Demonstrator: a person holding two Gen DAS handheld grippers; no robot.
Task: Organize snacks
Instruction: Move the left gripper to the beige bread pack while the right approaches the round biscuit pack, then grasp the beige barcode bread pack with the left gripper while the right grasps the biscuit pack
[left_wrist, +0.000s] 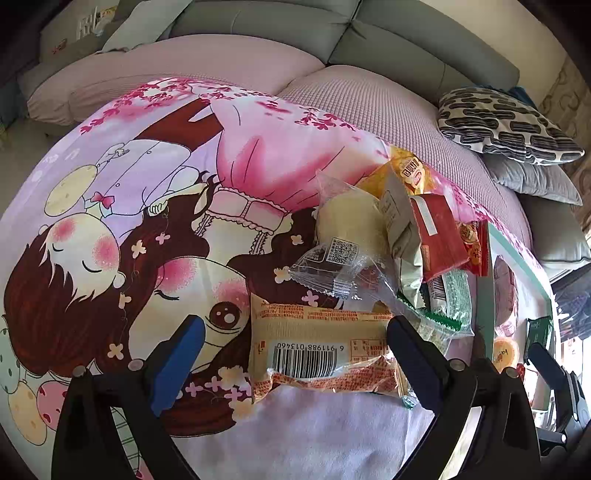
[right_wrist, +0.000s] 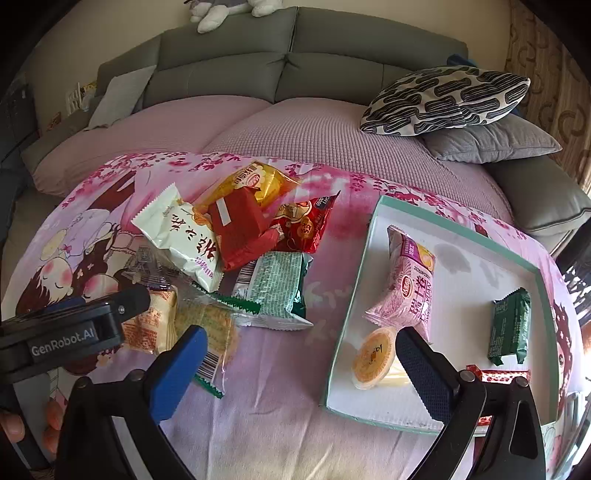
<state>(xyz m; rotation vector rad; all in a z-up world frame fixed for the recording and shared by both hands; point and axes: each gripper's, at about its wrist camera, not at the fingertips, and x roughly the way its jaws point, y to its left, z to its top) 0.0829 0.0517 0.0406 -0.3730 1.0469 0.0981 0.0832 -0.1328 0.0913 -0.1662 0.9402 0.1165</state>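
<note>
- Left wrist view: the left gripper (left_wrist: 295, 354) fills the bottom of the frame with its jaws spread wide, pinching nothing.
- Between those jaws lies a yellow snack packet (left_wrist: 317, 350) with its barcode facing up, flat on the cartoon-print cloth (left_wrist: 110, 229).
- Just above it, centre right, sits a clear-wrapped pale cake (left_wrist: 343, 225); a white packet (left_wrist: 400, 236), a red packet (left_wrist: 439, 236) and a yellow-orange packet (left_wrist: 406, 173) are heaped beside it toward the upper right.
- At the right edge, the teal-rimmed box (left_wrist: 517, 254) shows mostly its near wall; an orange jelly cup (left_wrist: 505, 352) and a dark green packet (left_wrist: 539, 334) are visible in it.
- A patterned pillow (left_wrist: 506, 123) rests on the sofa at upper right.
- Right wrist view: the right gripper (right_wrist: 299, 365) is at the bottom, jaws spread apart and holding nothing.
- The teal-rimmed box (right_wrist: 354, 295) takes up the right half of the frame. Inside are a pink roll-cake packet (right_wrist: 408, 284) toward its upper left, the orange jelly cup (right_wrist: 371, 358) just below it, and the dark green packet (right_wrist: 509, 326) on the right, apart from both.
- A red-and-white wrapped piece (right_wrist: 496, 376) lies at the lower right; whether it is inside the box I cannot tell.
- The loose pile occupies the centre left on the cloth: white packet (right_wrist: 184, 236), red packet (right_wrist: 240, 229), yellow-orange packet (right_wrist: 255, 181), a red triangular bag (right_wrist: 308, 225) and a green-printed packet (right_wrist: 273, 288).
- The left gripper's body (right_wrist: 66, 332) enters from the left edge, over the yellow snack packet (right_wrist: 151, 325).
</note>
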